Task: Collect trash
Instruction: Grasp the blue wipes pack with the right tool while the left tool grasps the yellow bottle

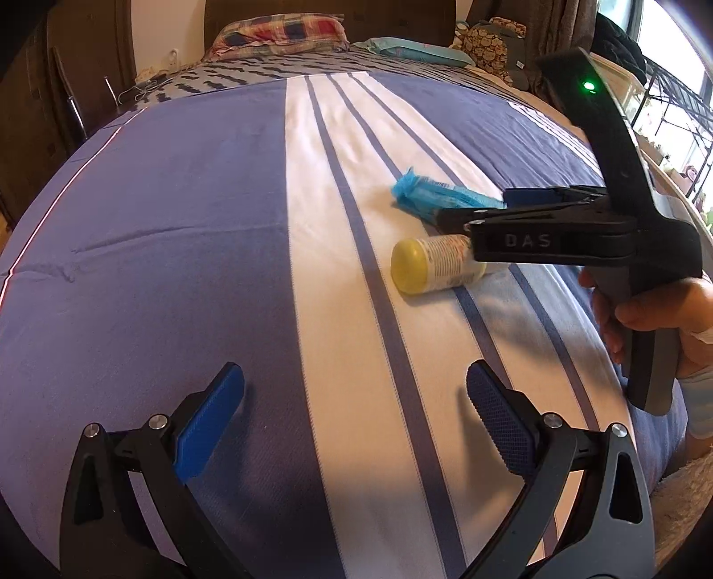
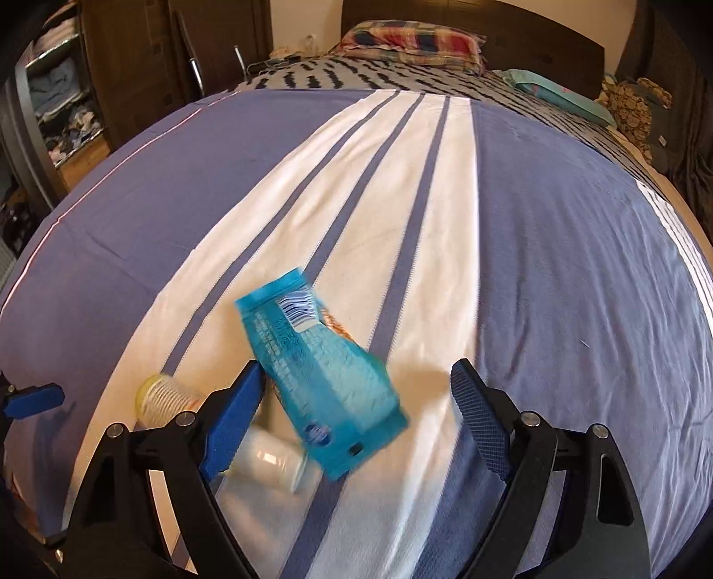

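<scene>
On a smooth cotton bedspread (image 2: 557,276), blue with white bands: crinkled translucent blue wrapper (image 2: 321,378), flat and tapering, between the wide-apart jaws of the right gripper (image 2: 356,401), untouched by the ribbed blue pads (image 2: 231,418). Just left of it, cylindrical plastic bottle (image 1: 434,265), yellow-capped, on its side. Nearer, clear cup (image 2: 272,461), tipped over. Left gripper (image 1: 352,414) likewise spread wide, holding nothing, over bare cloth. Far end: plaid pillow (image 2: 410,42), dark wooden headboard (image 2: 534,26).
</scene>
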`<state>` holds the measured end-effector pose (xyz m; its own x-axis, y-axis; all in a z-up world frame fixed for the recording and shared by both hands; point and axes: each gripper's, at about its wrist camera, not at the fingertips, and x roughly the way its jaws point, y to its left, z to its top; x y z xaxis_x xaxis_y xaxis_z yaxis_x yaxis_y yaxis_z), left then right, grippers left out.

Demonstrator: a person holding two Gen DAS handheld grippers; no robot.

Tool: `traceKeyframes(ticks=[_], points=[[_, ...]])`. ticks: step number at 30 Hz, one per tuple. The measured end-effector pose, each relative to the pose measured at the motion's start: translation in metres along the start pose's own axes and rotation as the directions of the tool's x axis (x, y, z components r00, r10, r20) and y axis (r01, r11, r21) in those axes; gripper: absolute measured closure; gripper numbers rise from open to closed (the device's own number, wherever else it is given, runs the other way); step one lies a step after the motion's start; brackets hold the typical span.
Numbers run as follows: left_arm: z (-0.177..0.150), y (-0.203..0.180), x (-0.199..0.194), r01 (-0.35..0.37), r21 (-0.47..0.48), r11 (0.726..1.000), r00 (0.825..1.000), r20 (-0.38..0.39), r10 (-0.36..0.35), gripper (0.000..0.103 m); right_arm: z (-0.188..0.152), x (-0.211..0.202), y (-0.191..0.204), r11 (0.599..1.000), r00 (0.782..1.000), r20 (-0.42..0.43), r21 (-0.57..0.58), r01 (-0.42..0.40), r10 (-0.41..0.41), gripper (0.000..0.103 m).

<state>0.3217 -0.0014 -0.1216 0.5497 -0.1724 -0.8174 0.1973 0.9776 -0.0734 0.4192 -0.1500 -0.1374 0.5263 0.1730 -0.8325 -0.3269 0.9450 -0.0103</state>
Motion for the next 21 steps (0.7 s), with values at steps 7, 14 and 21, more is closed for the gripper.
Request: traceKeyframes(ticks=[7, 14, 21], points=[[0.008, -0.006, 0.015, 0.007, 0.009, 1.000, 1.000, -0.018, -0.007, 0.008, 0.009, 0.011, 0.001, 1.000, 1.000, 0.015, -0.017, -0.006, 0.006, 0.044], [0.024, -0.026, 0.028, 0.034, 0.005, 0.999, 0.999, -0.014, -0.034, 0.008, 0.012, 0.003, -0.027, 0.999, 0.999, 0.041, 0.046, -0.022, 0.020, 0.064], [0.038, -0.054, 0.043, 0.057, -0.015, 0.998, 0.998, -0.012, -0.057, 0.008, 0.004, -0.014, -0.060, 0.997, 0.997, 0.070, 0.070, 0.011, -0.016, 0.064]])
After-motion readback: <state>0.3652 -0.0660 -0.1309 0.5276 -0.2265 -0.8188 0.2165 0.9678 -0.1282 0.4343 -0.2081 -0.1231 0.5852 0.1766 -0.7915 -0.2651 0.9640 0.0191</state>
